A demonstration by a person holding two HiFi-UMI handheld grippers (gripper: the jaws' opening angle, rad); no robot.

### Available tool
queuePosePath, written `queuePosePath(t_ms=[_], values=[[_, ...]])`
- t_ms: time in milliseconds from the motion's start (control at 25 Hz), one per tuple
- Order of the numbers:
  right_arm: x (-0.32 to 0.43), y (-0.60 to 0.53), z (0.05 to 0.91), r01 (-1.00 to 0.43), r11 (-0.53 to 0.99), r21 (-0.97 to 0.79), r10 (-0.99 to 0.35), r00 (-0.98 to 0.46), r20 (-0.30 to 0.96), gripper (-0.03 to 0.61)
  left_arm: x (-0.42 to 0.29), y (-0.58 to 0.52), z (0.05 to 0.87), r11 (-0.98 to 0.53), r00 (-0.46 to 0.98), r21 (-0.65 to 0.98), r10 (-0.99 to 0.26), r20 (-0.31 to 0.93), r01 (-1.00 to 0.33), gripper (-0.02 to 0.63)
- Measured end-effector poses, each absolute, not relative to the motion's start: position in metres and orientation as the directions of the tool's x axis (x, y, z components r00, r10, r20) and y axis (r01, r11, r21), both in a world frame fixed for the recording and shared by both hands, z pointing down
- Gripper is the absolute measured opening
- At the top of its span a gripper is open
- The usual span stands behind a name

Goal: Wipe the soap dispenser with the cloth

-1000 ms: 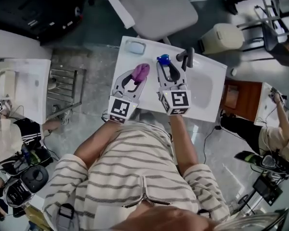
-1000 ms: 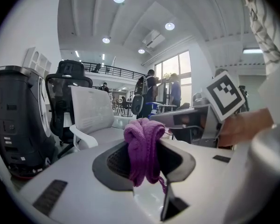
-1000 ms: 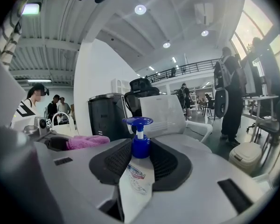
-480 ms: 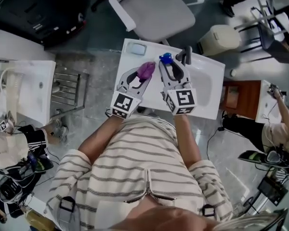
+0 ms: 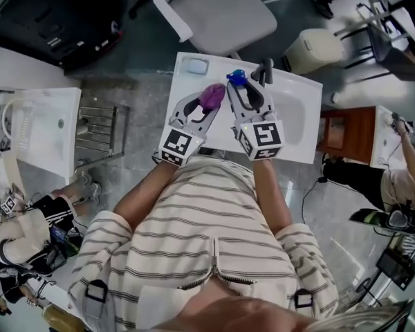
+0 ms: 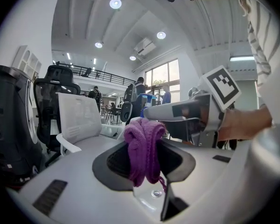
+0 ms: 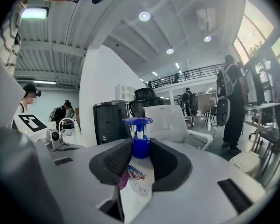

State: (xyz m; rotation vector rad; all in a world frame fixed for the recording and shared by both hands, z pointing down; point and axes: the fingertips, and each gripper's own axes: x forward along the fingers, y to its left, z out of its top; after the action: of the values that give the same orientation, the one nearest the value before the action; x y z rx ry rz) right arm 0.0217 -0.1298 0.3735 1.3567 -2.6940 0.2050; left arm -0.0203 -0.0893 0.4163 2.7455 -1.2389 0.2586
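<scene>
- Head view: left gripper carries purple cloth; right gripper carries soap dispenser. Both up over white basin. Cloth sits at 9 o'clock of dispenser, just beside; contact not confirmed.
- Left gripper view: jaws clamped on bunched cloth, excess spilling out at 12 o'clock. Judged soft, light, low slip risk; grip adequate.
- Right gripper view: jaws closed on dispenser body, blue pump clear at 12 o'clock. Judged rigid, smooth plastic, poss. slippery; hold mid-body, not pump head.
</scene>
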Motion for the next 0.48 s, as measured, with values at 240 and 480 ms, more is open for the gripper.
queuePosePath(t_ms=[240,480], values=[[0.023,-0.128,0.369,-0.808,0.586,-0.060,-0.795,-0.587,0.154,0.130,-0.004,-0.085,0.416,-0.705,0.693,0.012,-0.693,0.197,-0.709,0.130],[0.025,-0.118,0.366,-0.812,0.581,-0.065,-0.797,-0.583,0.159,0.130,0.008,-0.074,0.415,-0.737,0.724,0.010,-0.662,0.195,-0.676,0.132]])
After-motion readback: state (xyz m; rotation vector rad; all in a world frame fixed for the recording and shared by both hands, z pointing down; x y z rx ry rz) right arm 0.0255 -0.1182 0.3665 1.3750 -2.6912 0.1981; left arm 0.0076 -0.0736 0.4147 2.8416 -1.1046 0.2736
